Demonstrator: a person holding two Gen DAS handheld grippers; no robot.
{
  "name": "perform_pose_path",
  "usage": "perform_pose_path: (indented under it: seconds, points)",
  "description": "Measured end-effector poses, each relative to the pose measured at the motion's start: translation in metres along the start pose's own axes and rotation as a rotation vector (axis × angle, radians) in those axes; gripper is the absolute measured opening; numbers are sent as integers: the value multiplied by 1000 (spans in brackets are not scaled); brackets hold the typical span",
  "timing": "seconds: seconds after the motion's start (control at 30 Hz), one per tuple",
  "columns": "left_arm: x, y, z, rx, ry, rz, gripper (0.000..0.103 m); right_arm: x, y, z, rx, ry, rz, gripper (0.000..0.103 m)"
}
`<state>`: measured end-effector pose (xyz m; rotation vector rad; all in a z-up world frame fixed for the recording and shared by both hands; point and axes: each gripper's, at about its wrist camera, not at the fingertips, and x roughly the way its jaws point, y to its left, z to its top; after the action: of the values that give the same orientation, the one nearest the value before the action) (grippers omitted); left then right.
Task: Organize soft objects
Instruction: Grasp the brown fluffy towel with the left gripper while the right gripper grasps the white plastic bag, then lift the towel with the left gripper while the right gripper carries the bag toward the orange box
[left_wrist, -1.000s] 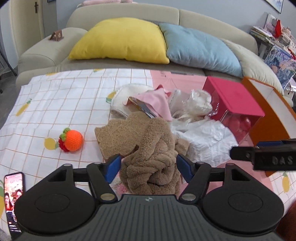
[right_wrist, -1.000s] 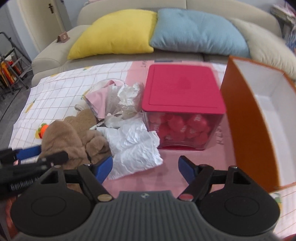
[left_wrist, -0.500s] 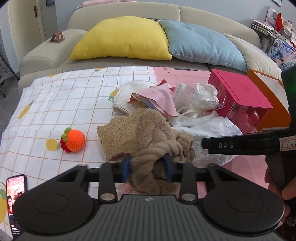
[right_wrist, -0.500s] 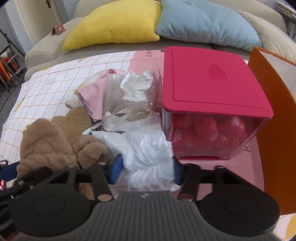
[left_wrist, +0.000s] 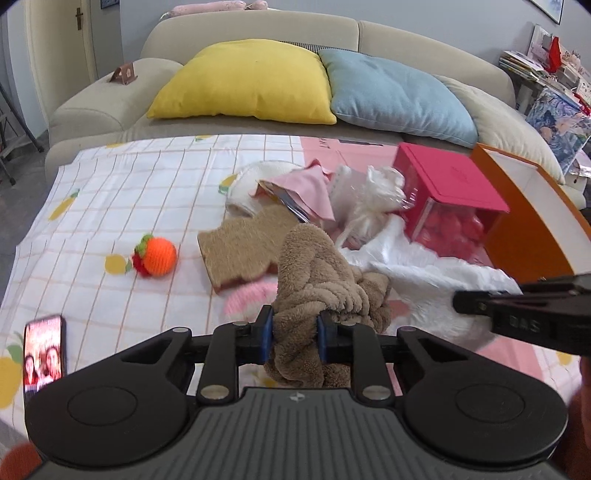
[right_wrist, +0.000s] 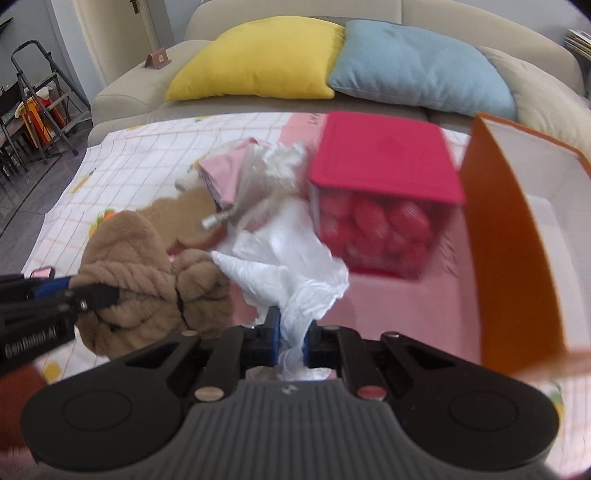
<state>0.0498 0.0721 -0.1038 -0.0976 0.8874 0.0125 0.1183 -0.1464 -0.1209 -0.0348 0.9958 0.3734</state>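
Observation:
My left gripper (left_wrist: 294, 338) is shut on a fluffy brown plush (left_wrist: 317, 284) and holds it just above the checked cloth; the plush also shows in the right wrist view (right_wrist: 147, 266). My right gripper (right_wrist: 291, 339) is shut on a crumpled white cloth (right_wrist: 291, 266), which also shows in the left wrist view (left_wrist: 428, 280). A flat brown bear-shaped mat (left_wrist: 240, 251), a pink cloth (left_wrist: 310, 188) and a clear plastic bag (left_wrist: 365, 199) lie behind them.
An orange knitted toy (left_wrist: 157, 255) lies to the left and a phone (left_wrist: 43, 354) near the front left edge. A red-lidded box (right_wrist: 384, 184) and an open orange box (right_wrist: 517, 236) stand to the right. A sofa with yellow (left_wrist: 247, 81) and blue pillows is behind.
Both grippers closed: the left on the brown plush, the right on the white cloth. Both have lifted their loads slightly, uncovering a pink fuzzy patch under the plush.

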Motion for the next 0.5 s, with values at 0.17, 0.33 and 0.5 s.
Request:
perform_pose_path:
  seconds: [0.17,0.33,0.5]
  points:
    - [-21,-7,-16,6,-4,-9,26,-49,-21,-29,38,11,10,9]
    - [-31,-11,-18,-7,-20,-38,25,-77,-37,-36,87,-6,71,9]
    - [-25,-23,-12,-10,-7,-55,25,-43,-50,-24,189,-19,42,9]
